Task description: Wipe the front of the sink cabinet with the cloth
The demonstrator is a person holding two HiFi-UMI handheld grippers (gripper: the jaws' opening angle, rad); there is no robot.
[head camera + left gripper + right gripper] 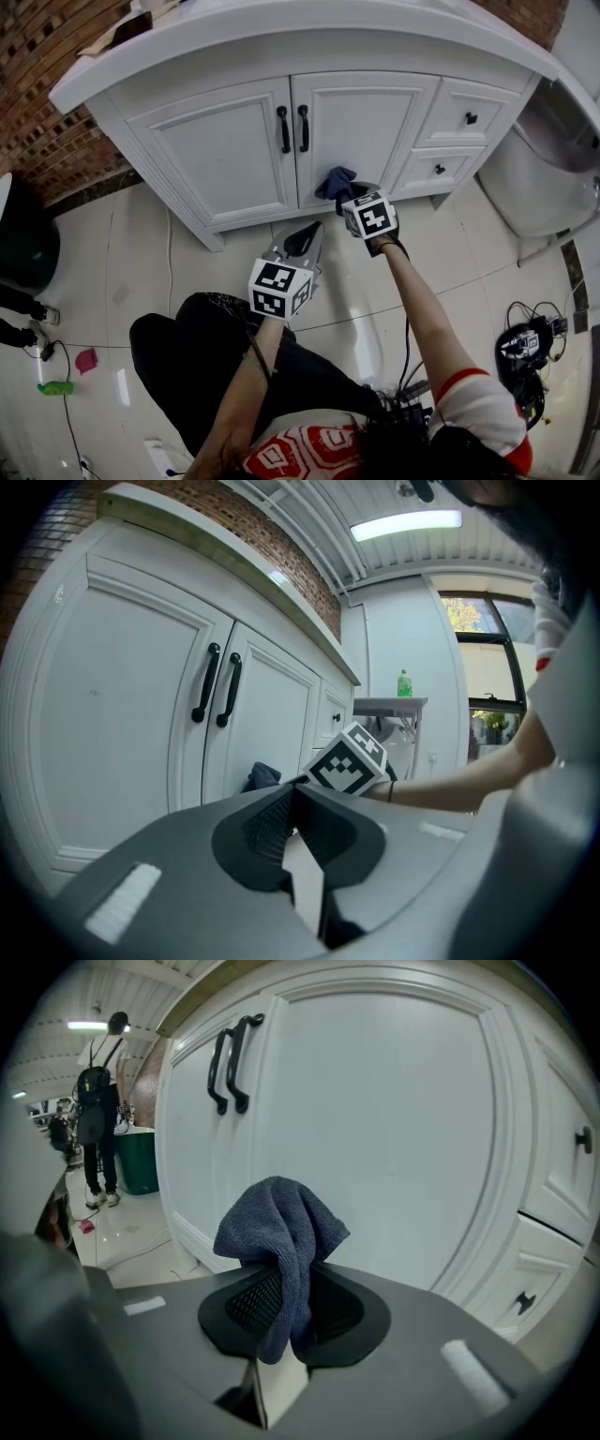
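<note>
White sink cabinet [361, 122] on pale tile. The right gripper [284, 1290] is clamped on the blue cloth [279, 1227], which bunches just beyond its fingertips, near the door. It looks soft, light and floppy, so pinch mid-fold. Left gripper [292, 808]: jaws together, empty.

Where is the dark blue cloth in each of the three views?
Head view: dark blue terry cloth, centre, at the white cabinet door.
Left gripper view: cloth lower centre-left.
Right gripper view: cloth centre, clamped in the right gripper.
Shared landmark: paired black door handles.
</note>
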